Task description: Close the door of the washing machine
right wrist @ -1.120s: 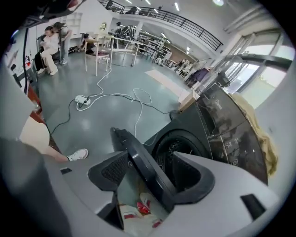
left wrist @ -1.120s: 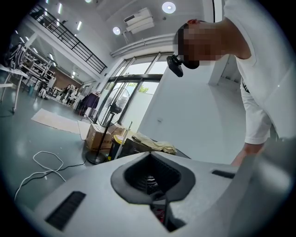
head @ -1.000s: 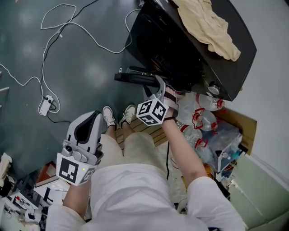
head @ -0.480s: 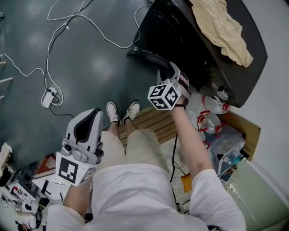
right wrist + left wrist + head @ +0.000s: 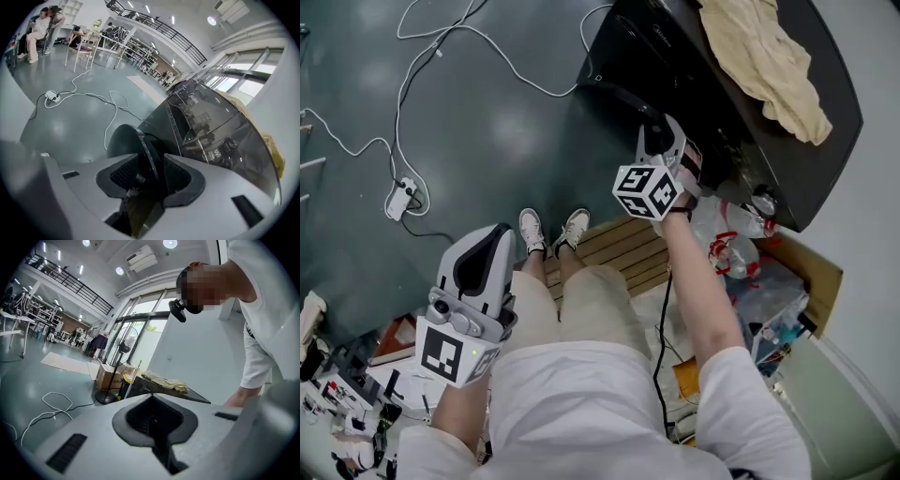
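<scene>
Closing right tool point(image 5: 150, 176) jaws, washer door rim point(image 5: 146, 154) between them, not yet gripped

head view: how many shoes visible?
2. Both white, side by side on the dark floor: left shoe and right shoe, next to the wooden slats. None looks hidden.

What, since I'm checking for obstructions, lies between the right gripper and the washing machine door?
Nothing does. The right gripper view shows the door with its edge already between the jaws of the right gripper, which are closing on it.
</scene>
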The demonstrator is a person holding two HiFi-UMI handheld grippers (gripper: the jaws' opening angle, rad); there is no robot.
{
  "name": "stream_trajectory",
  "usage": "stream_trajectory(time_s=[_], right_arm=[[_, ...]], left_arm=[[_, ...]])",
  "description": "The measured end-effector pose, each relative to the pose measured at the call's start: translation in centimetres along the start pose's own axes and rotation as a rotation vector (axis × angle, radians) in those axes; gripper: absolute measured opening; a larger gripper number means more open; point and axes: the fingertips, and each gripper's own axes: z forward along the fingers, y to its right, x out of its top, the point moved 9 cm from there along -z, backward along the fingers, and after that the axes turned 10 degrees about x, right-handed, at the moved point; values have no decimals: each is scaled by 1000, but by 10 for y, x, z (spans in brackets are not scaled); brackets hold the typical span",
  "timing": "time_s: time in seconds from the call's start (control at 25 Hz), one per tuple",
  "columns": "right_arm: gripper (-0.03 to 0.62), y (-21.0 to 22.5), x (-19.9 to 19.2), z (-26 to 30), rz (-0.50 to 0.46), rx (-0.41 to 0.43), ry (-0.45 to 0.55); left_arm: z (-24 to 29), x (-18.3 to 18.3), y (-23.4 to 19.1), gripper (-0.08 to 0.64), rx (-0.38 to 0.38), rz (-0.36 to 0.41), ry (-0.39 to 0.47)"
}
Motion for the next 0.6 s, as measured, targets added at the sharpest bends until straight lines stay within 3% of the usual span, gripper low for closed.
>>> stream_trajectory(time_s=[0.24, 0.6], right_arm=[[128, 14, 0, -7, 103, -32, 22], [96, 24, -1, 5, 165, -88, 52]], left_arm=[[13, -4, 1, 5, 7, -11, -14], [24, -5, 7, 5, 14, -8, -31]])
